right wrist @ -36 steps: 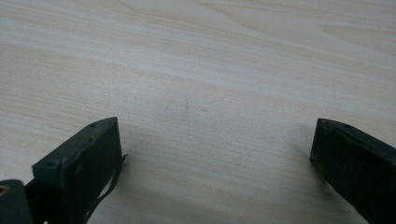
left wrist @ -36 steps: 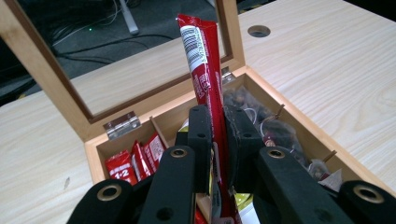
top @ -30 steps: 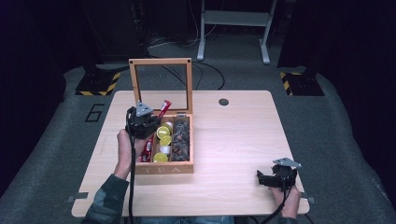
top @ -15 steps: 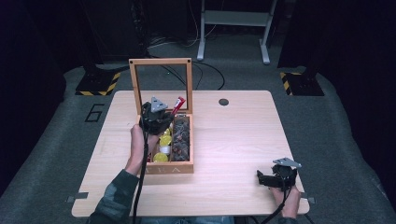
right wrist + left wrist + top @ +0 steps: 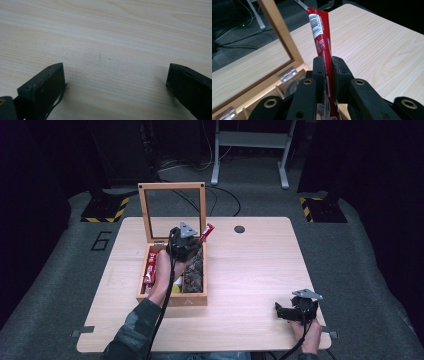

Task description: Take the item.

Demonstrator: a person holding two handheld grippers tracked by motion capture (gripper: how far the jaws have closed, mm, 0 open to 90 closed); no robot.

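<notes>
Wooden surface (image 5: pixel 250 270) carries an open wooden box (image 5: pixel 172 299) at its left half, glass-pane lid (image 5: pixel 172 210) standing upright at the far side. Box compartments hold more red packets (image 5: pixel 150 270) on the left, dark packets (image 5: pixel 194 272) on the right, something yellow partly hidden under the forearm.

Left gripper (image 5: pixel 186 242) sits over the far end of the box, jaws clenched on a red stick packet (image 5: pixel 322 37); in the left gripper view the packet stands up between the pads, barcode end free and pointing out over the bare surface, lower end hidden behind the jaws. In the high view its tip pokes out right of the gripper, near the lid's right post.

Right gripper (image 5: pixel 295 311) rests at the near right corner of the surface, jaws released wide, nothing between them, only wood grain below.

Step, as I read it: taking one packet out of the box, lifted and in transit. Next move probably calls for clearing the box's right wall and lid post, then carrying the packet to the open surface on the right and setting it down flat before letting go.
</notes>
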